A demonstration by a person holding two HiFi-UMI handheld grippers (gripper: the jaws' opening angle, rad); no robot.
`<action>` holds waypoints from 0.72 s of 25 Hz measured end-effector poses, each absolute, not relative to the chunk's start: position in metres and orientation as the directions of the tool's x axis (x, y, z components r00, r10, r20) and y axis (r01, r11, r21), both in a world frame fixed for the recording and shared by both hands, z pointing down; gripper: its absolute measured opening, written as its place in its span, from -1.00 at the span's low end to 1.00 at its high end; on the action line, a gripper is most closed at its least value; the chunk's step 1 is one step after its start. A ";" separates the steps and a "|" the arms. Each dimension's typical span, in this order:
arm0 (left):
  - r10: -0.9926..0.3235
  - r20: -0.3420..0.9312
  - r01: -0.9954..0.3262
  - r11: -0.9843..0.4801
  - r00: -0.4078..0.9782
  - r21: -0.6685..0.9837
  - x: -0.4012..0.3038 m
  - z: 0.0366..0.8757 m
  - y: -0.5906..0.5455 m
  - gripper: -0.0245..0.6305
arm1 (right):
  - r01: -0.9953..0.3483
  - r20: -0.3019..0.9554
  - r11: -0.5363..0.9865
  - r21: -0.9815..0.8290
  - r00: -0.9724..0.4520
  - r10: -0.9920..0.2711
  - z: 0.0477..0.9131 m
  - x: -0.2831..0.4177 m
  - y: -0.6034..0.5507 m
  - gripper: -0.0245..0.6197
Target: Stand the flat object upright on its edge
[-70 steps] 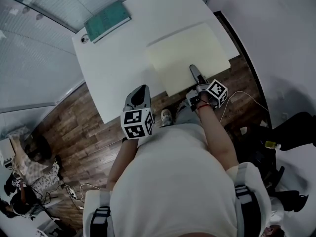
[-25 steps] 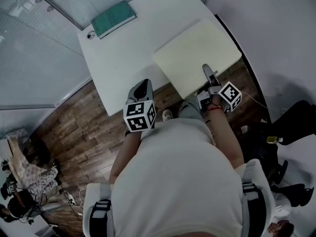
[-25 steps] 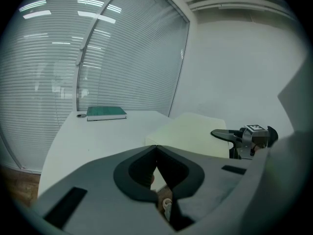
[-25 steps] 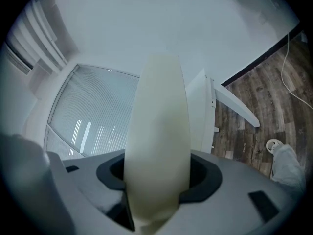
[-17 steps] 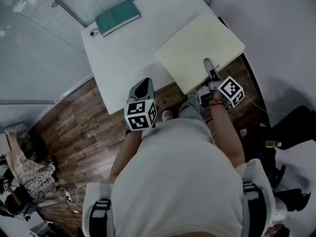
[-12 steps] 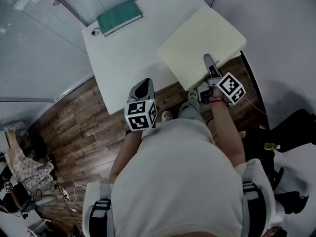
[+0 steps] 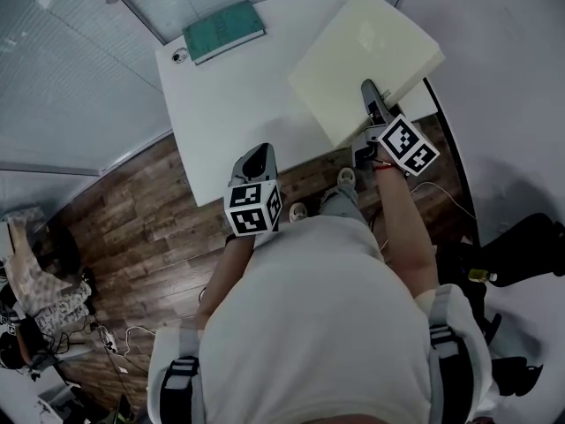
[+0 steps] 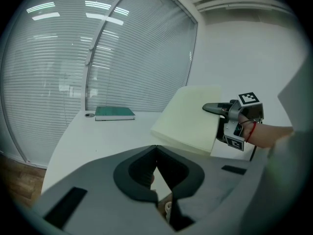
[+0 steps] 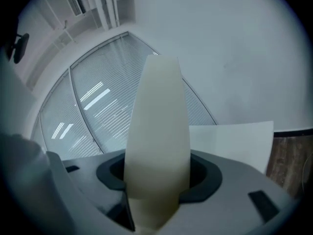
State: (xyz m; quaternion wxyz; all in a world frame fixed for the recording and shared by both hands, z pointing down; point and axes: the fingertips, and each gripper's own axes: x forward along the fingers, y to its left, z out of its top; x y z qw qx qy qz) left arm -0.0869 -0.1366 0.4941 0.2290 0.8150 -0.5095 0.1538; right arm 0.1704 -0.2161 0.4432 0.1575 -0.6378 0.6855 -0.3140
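Observation:
A large cream flat board (image 7: 353, 51) lies tilted on the white table (image 7: 238, 95) at the right. Its near edge is lifted and its far edge is down by the table's back. My right gripper (image 7: 366, 91) is shut on that near edge. In the right gripper view the board's edge (image 9: 159, 146) fills the gap between the jaws. The left gripper view shows the tilted board (image 8: 190, 116) with the right gripper (image 8: 215, 108) on it. My left gripper (image 7: 254, 159) hangs off the table's near edge, over the floor, its jaws (image 8: 156, 148) meeting at the tips with nothing held.
A green book (image 7: 223, 30) lies at the table's far left corner, with a small round object (image 7: 181, 55) beside it. Glass walls with blinds stand behind the table. Wooden floor (image 7: 132, 228) lies to the left and a white wall is close on the right.
The right gripper has risen with the board's near edge, so the board has gone from flat on the table to steeply tilted. The left gripper has barely moved.

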 end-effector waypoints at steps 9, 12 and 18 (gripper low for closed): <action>-0.767 0.495 -0.913 -0.343 0.408 0.222 -0.095 0.496 -0.148 -0.86 | -0.922 0.190 0.041 -0.385 -0.122 -0.974 0.421 0.142 -0.262 -0.09; -0.765 0.504 -0.916 -0.331 0.401 0.226 -0.097 0.498 -0.149 -0.86 | -0.953 0.187 0.053 -0.298 -0.113 -0.976 0.414 0.134 -0.274 -0.09; -0.768 0.510 -0.922 -0.309 0.387 0.234 -0.099 0.501 -0.153 -0.86 | -0.978 0.188 0.061 -0.198 -0.099 -0.977 0.414 0.124 -0.301 -0.09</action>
